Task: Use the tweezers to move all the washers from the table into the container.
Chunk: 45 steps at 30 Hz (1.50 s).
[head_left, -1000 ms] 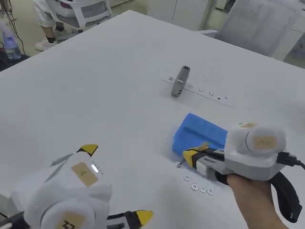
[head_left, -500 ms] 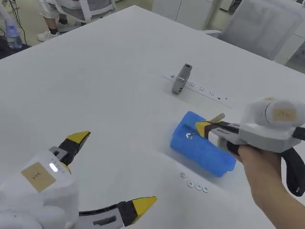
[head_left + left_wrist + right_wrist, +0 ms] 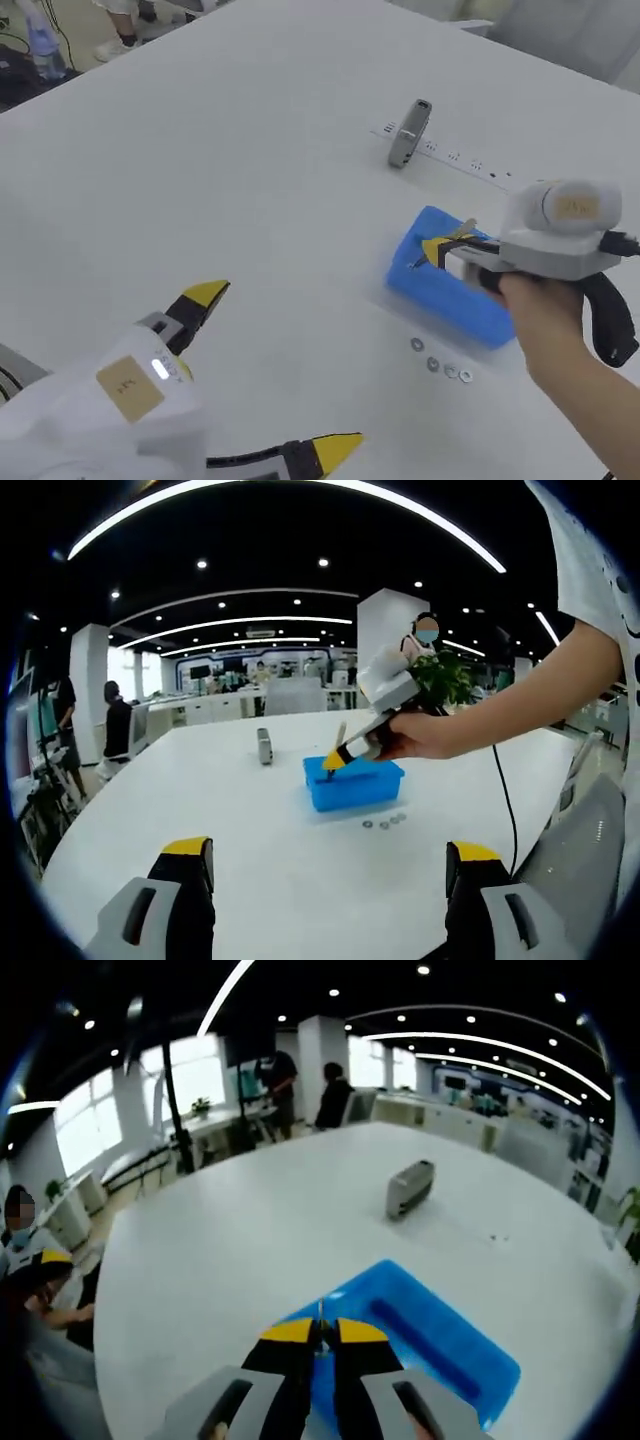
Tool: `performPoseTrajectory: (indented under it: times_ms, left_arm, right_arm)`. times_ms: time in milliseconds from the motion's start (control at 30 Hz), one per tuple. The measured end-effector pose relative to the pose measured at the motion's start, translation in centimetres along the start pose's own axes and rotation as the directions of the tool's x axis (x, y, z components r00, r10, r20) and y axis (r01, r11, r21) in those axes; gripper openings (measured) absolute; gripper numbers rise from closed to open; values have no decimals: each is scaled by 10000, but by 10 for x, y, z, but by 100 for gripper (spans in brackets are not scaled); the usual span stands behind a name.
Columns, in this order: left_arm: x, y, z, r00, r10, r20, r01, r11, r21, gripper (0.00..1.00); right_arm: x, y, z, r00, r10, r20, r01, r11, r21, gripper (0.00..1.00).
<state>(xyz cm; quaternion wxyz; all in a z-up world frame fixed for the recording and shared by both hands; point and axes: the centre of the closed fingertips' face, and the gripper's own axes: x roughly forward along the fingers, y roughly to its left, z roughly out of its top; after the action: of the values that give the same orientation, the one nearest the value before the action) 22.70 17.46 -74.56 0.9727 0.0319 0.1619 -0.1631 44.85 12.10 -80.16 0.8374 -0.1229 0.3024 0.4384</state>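
Counting four washers (image 3: 433,364) in a short row on the bare tabletop (image 3: 250,150), just beside the near long side of the blue container (image 3: 450,305), close but not touching it. Getting the same four from the left gripper view, so pretty confident on that number. Can't make out any washers inside the container, way too blurry in there, so not calling any of them delivered. Judging from that: at least four trips left, nothing confirmed done.

Spotting one pair of tweezers (image 3: 461,231), pinched in the right claw (image 3: 432,250), jaws squeezed together on them, aimed tip-down over the left end of the container as seen from the head view. Can't tell about a washer at the tips either, too small to say. Reading this as a drop-off over the container, but just guessing there.

Finding the left claw (image 3: 270,372) low and close to the camera, well apart from the container and the washers, jaws spread wide, gripping nothing.

Further out: one small grey box (image 3: 410,132) standing on the tabletop beyond the container, plus one flat strip of sockets (image 3: 455,160) right beside it. Also noticing a few people (image 3: 335,1092) way off in the background of the gripper views.
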Motion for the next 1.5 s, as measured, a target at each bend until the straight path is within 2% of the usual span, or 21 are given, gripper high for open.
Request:
performPoseTrajectory:
  times_ms: [300, 333, 400, 533, 667, 800, 900, 1100, 1200, 1267, 1500]
  left_arm:
    - [1, -3, -5, 9996, -148, -259, 152, 9997, 165, 96]
    - [1, -3, -6, 9995, -167, -276, 172, 9997, 158, 96]
    - [1, -3, -6, 9994, -166, -304, 171, 9997, 169, 96]
    - [2, -5, -12, 9975, -255, -652, 272, 9993, 254, 96]
    - [2, -4, -12, 9978, -214, -625, 231, 9994, 271, 96]
    - [2, -4, -13, 9976, -157, -673, 180, 9993, 336, 97]
    - [2, -4, -14, 9973, -141, -718, 171, 9990, 406, 97]
    - [2, -3, -14, 9973, -116, -723, 147, 9990, 430, 96]
    - [1, -3, -13, 9978, -86, -663, 115, 9990, 431, 96]
    - [1, -2, -13, 9979, -72, -640, 98, 9991, 404, 96]
    - [1, -2, -15, 9970, -69, -776, 109, 9986, 509, 96]
  right_arm:
    - [10, 4, -10, 9993, 39, -376, -50, 9996, -284, 3]
    - [8, 5, -8, 9997, 54, -229, -60, 9996, -275, 3]
    - [9, 5, -9, 9995, 80, -300, -86, 9997, -223, 3]
    - [9, 2, -9, 9994, 84, -337, -90, 9998, -196, 3]
    - [2, 2, -5, 9997, 27, -223, -32, 9998, -207, 3]
    - [-13, 4, 3, 9997, 187, 127, -186, 9998, -15, 3]
    - [-33, 7, 10, 9990, 53, 446, -37, 9993, -370, 3]
    - [-69, 16, 14, 9955, 35, 943, 5, 9991, -432, 3]
    - [-79, 26, 6, 9956, 258, 899, -223, 9990, -392, 3]
    - [-78, 26, 0, 9969, 289, 734, -256, 9986, -454, 3]
    - [-75, 44, -34, 9989, 465, 109, -460, 9983, -354, 3]
